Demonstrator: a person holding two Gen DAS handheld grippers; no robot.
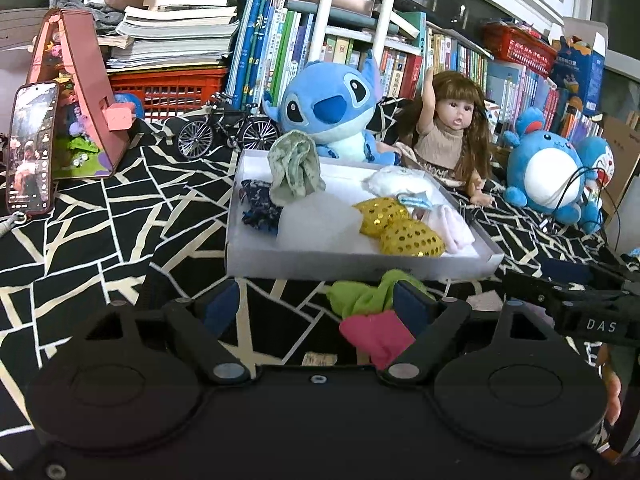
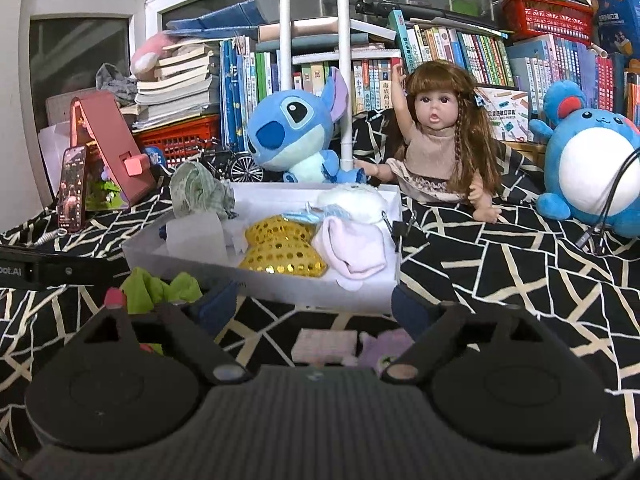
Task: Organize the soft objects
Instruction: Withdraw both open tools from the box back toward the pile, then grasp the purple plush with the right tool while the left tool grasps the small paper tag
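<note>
A white box tray (image 1: 360, 268) (image 2: 280, 284) sits on the black-and-white patterned cloth. It holds a gold sequined piece (image 1: 400, 228) (image 2: 280, 248), a pale pink sock (image 1: 452, 228) (image 2: 352, 244), a white fluffy item (image 1: 400, 182), a green patterned cloth (image 1: 294, 168) and a dark blue cloth (image 1: 258, 204). My left gripper (image 1: 316, 304) is open just before the tray. A green-and-pink cloth (image 1: 372, 316) lies between its jaws, close to the right finger. My right gripper (image 2: 316, 304) is open too. Under it lie a pinkish pad (image 2: 324, 344) and a purple soft piece (image 2: 384, 350).
Behind the tray stand a blue plush (image 1: 332, 108), a doll (image 1: 448, 136), a round blue plush (image 1: 548, 172) with a cable, and a toy bicycle (image 1: 228, 130). A phone (image 1: 32, 148) and a pink toy house (image 1: 80, 96) are at the left. Books and red baskets fill the back.
</note>
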